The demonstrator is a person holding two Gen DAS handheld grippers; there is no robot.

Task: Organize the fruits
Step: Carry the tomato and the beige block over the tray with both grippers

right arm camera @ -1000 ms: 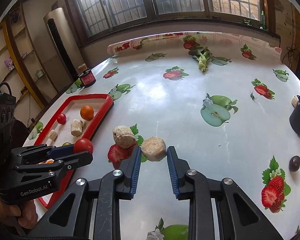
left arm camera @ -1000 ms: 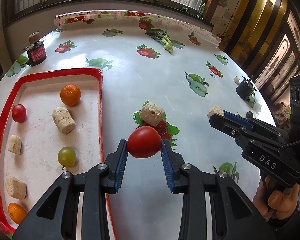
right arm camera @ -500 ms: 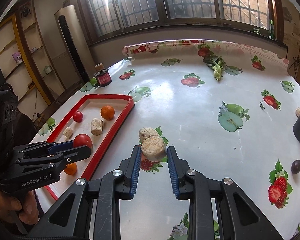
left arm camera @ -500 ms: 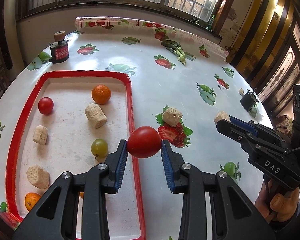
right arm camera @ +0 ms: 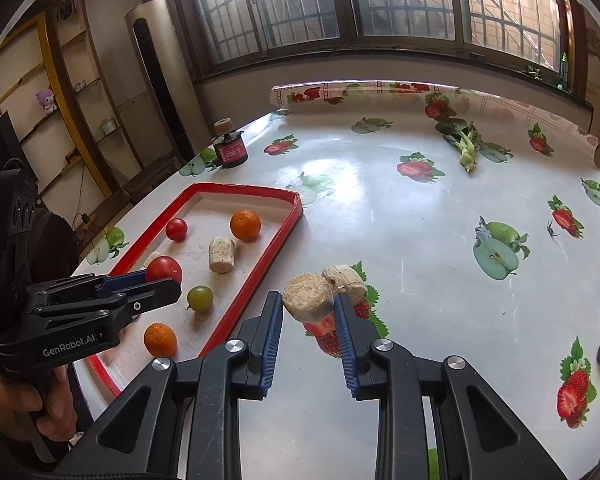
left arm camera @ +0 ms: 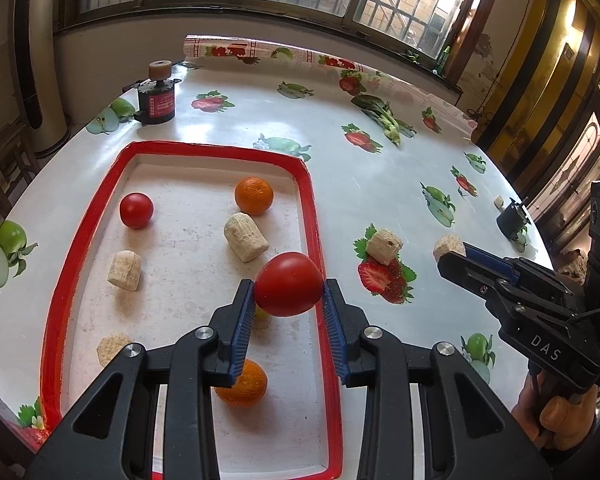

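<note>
tomato [left arm camera: 288,284] clamped in left gripper [left arm camera: 289,312] hides green fruit [left arm camera: 261,313]; right gripper [right arm camera: 307,320] clamps cork [right arm camera: 306,297].

The tray [left arm camera: 312,216] has a bright red rim and a pale speckled floor, and on it lie two oranges [left arm camera: 253,195] – vivid orange – and a red tomato [left arm camera: 136,210]. The tablecloth [right arm camera: 400,232] is glossy white, printed with red strawberries and green apples – the gripper pads [left arm camera: 242,328] are blue.

Oranges [left arm camera: 253,196] in tray [left arm camera: 80,240] (table's left), jar [left arm camera: 156,98] behind, greens [left arm camera: 384,118] far right
</note>
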